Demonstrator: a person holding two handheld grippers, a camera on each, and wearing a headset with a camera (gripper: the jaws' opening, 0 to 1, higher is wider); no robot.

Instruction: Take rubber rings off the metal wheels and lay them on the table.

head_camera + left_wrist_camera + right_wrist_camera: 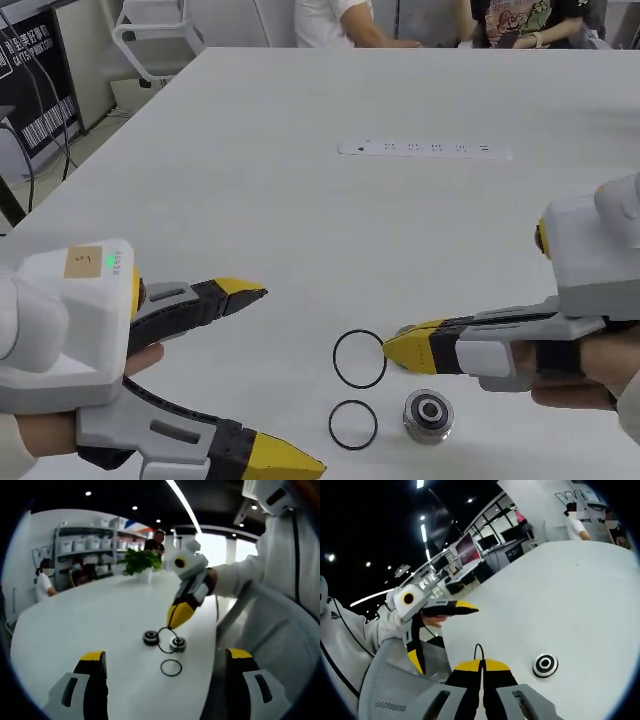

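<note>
My right gripper (392, 348) reaches in from the right, shut on a thin black rubber ring (360, 358) that hangs from its yellow tips just above the white table (300, 180). A second ring (353, 424) lies flat in front of it. A bare metal wheel (428, 413) stands to that ring's right. In the left gripper view the held ring (165, 641) hangs between a black-rimmed wheel (151, 637) and the bare wheel (177, 644), with the loose ring (171, 668) nearer. My left gripper (292, 378) stays open at the lower left, holding nothing. The right gripper view has the black-rimmed wheel (545, 665) beside the shut jaws.
A white power strip (425, 150) lies across the middle of the table. People sit at its far end (340, 20). A potted plant (140, 560) stands on the far side in the left gripper view. A white chair (150, 40) is at the back left.
</note>
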